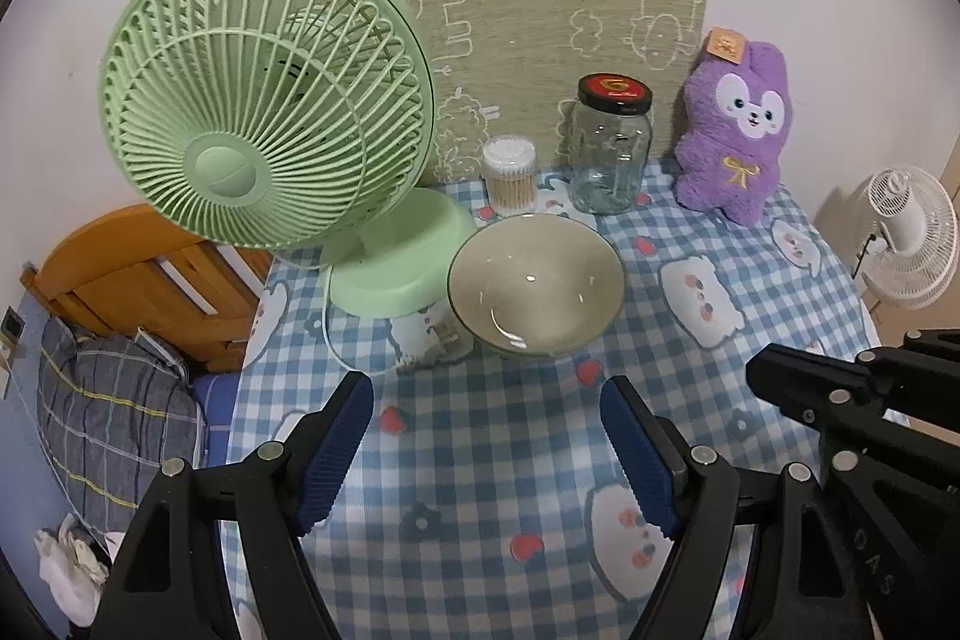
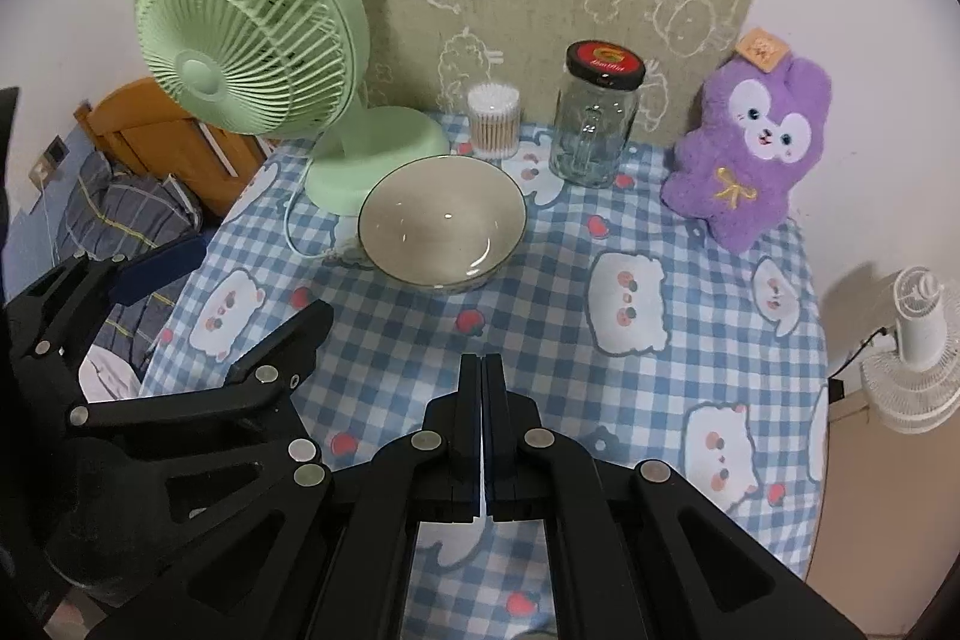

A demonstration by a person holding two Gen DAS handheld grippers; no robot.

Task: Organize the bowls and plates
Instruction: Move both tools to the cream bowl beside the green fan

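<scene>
Left tool (image 1: 486, 436) released, right tool (image 2: 483, 370) clenched empty, bare tablecloth (image 2: 690, 340) before bowl (image 2: 443, 226).

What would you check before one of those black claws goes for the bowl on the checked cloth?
1. Bowl upright and empty: ok.
2. Left gripper open, nothing between its pads: ok.
3. Right gripper shut, holding nothing: not ok for a grab.
4. Bare tablecloth between left gripper and bowl: ok.
5. Green fan base close beside the bowl; whether they touch: cannot tell.
6. A plate or second bowl in view: not ok.
</scene>
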